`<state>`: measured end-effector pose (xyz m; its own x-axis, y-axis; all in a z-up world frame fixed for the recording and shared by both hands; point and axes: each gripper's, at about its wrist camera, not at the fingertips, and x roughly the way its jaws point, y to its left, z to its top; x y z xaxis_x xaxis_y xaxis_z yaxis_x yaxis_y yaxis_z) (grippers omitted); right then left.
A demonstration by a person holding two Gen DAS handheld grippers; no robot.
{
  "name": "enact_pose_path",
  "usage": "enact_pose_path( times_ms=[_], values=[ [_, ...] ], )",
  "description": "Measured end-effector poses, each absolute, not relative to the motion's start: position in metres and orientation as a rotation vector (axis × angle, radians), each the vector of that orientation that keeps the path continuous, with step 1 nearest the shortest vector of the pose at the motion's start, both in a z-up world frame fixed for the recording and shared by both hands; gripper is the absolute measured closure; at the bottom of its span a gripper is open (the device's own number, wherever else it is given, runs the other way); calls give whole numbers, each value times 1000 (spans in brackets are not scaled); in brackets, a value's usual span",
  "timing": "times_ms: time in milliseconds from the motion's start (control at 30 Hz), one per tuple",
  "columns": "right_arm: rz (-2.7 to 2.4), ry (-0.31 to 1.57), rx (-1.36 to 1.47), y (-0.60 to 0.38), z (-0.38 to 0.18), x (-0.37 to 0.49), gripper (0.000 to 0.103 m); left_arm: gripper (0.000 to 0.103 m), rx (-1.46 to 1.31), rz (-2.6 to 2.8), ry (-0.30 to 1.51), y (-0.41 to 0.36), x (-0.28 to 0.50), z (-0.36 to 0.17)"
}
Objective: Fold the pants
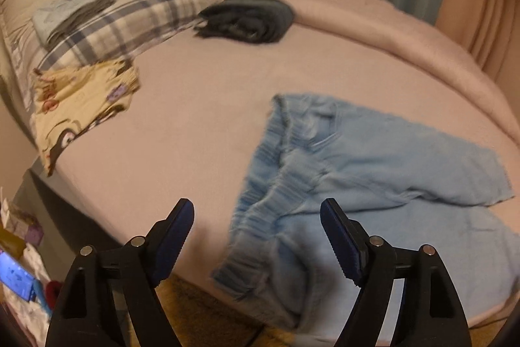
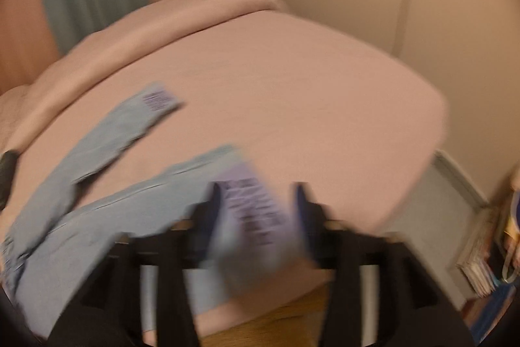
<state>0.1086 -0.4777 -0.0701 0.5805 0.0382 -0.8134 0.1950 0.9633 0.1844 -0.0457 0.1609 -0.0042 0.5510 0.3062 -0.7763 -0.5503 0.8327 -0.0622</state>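
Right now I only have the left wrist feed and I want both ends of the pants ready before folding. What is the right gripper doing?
Observer: The right gripper is at the cuff of the near leg of the pants. The picture is blurred, so I cannot tell if it has closed.
Operator: Where is the other leg's end?
Observer: The far cuff lies flat on the bed, apart from the near one, so the legs spread in a V.
Operator: Anything else on that half of the bed?
Observer: Only a rolled blanket along the far edge.
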Motion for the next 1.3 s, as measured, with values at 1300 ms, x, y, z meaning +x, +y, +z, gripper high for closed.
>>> enact_pose_path(
  times_ms=[1300],
  values=[
    [-58,1089,66,-404,-133,123,44,20,-256,166,996,69,33,-77]
  ],
)
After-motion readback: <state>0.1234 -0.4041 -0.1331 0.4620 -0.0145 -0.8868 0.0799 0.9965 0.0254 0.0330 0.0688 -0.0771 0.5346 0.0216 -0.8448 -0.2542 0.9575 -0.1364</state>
